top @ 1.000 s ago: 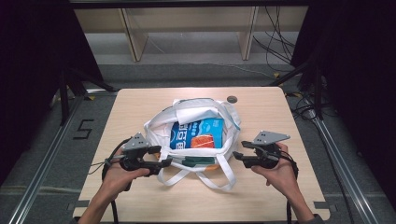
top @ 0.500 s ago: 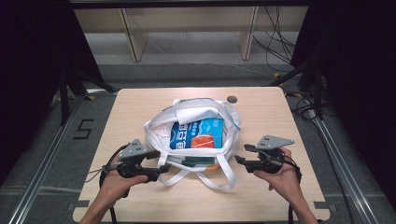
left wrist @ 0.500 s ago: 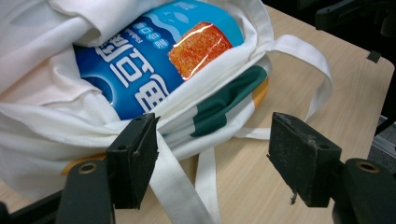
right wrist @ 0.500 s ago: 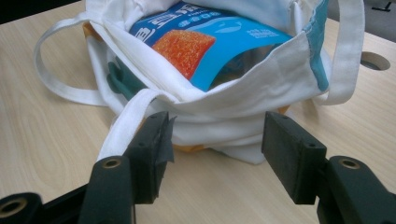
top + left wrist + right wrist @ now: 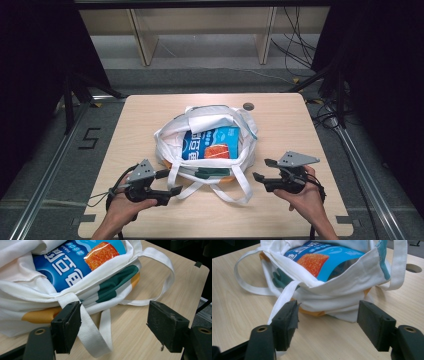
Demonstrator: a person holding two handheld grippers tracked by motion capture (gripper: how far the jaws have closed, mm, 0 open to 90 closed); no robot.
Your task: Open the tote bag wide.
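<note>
The white tote bag (image 5: 207, 145) sits mid-tabletop with the blue snack packet (image 5: 212, 144) inside, and both the left gripper (image 5: 172, 182) and right gripper (image 5: 261, 170) are spread wide, grasping nothing. Biggest risk I'd say: a jaw snags a loose strap (image 5: 93, 337) and drags the floppy bag, spilling the packet. Compared with a second ago, both grippers have backed off toward the near edge.

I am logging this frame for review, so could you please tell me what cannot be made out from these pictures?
- Blue packet: its lower part is hidden inside the white bag in the high view.
- Packet's print: cut off by bag folds in the left gripper view.
- Round mark on the table: too small to identify in the high view; cut by the edge in the right gripper view.
</note>
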